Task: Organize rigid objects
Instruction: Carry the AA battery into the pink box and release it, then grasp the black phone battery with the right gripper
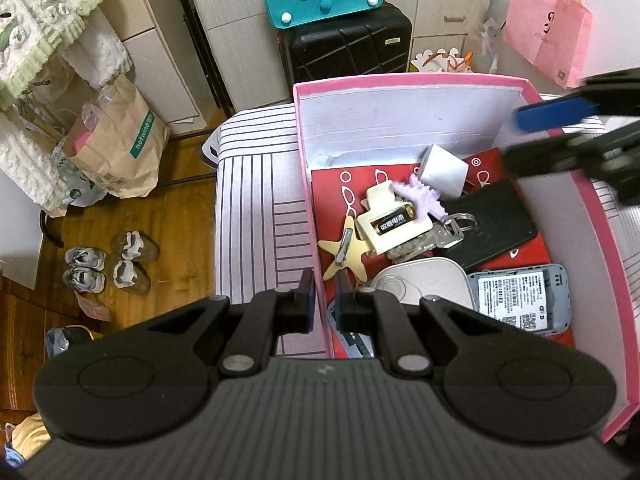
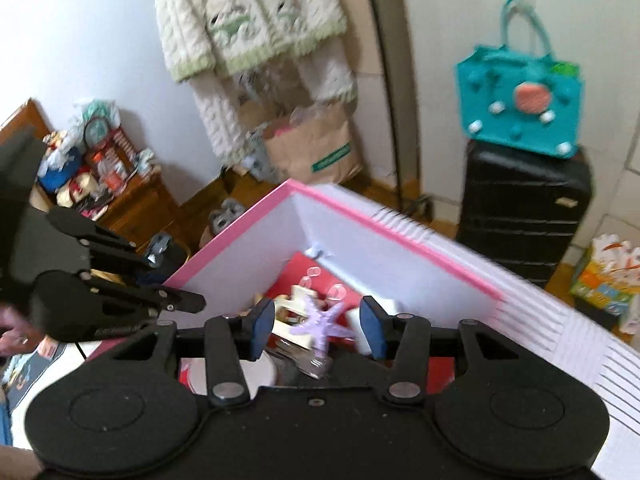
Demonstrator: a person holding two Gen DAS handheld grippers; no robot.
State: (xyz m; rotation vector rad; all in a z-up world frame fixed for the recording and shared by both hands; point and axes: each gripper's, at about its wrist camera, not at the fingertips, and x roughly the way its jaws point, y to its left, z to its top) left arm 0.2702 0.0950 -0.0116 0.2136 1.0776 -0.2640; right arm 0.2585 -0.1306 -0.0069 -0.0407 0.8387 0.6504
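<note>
The left hand-held gripper (image 1: 322,300) is clamped on the near-left wall of the pink box (image 1: 400,80). The right hand-held gripper (image 2: 316,330) is held apart, empty, above a lilac starfish clip (image 2: 320,320) lying mid-box on a cream clip (image 1: 394,222). It is judged light, stiff plastic, knobbly; best pinched across its slim arms.

A surface covered in a white cloth with dark stripes (image 1: 256,208) carries a pink-rimmed, white-walled box (image 1: 400,82). The box rests directly on the cloth, whose stripes show along the box's outer walls.
</note>
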